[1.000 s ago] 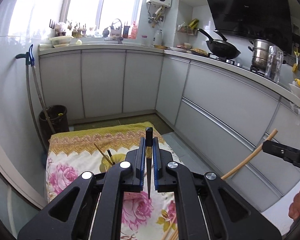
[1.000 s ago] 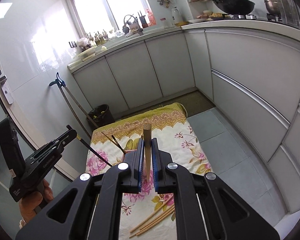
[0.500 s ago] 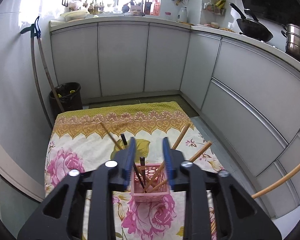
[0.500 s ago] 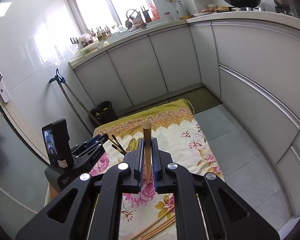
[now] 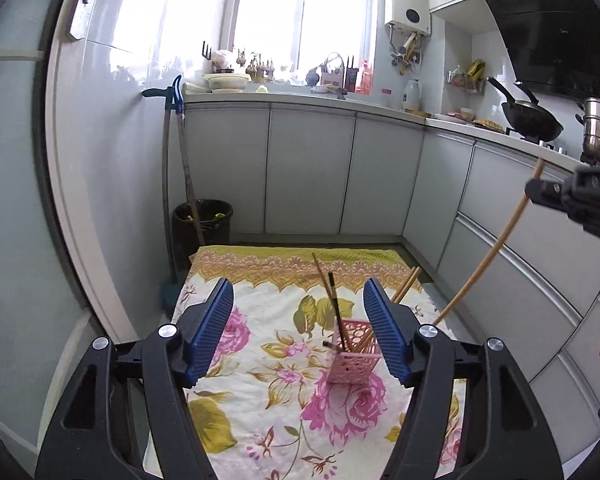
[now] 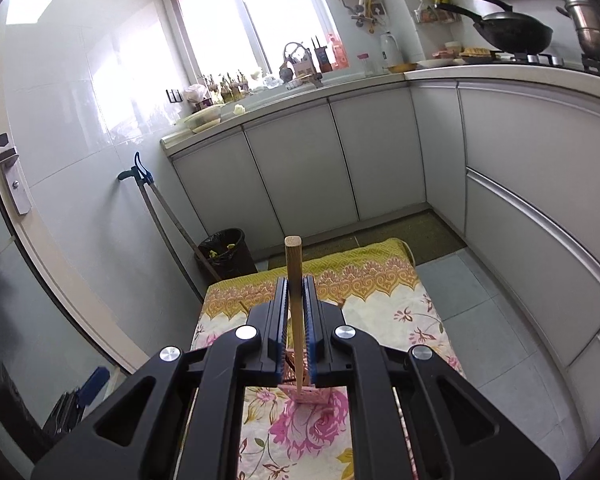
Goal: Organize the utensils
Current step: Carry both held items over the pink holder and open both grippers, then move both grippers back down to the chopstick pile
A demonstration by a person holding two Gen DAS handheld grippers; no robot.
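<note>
While the floral cloth (image 5: 260, 364) fills the floor area under and ahead of both grippers, grey cabinets (image 5: 308, 168) are seen well beyond it, wrapping round to the right. A black bin (image 5: 204, 220) is seen past the cloth's far left corner, with a mop handle (image 5: 168, 184) leaning beside it.

Left gripper (image 5: 299, 326): jaws wide and opening, nothing between the blue pads (image 5: 208, 332), nothing gripped. The pink basket (image 5: 354, 356) is seen standing on the cloth just ahead of and below the right-hand pad, toward the right side of the gap. Chopsticks are held in it: 1 dark chopstick (image 5: 335, 304) leaning back-left, pale wooden chopsticks (image 5: 406, 284) leaning back-right, partly hidden behind the right-hand pad.

Right gripper (image 6: 296, 320): clenched on 1 wooden chopstick (image 6: 293, 264), pads pressed on both sides of the shaft. The stick is held near upright, blunt end above the jaws, thin end below them. In the right wrist view the tip is lined up over the pink basket (image 6: 314, 396), which is seen directly below the jaws; contact between tip and basket cannot be told. In the left wrist view the same gripper (image 5: 540, 192) is seen upper right of the left claw, with the chopstick (image 5: 488, 256) slanting down-left toward the basket, its tip hidden behind the left gripper's right-hand finger.
</note>
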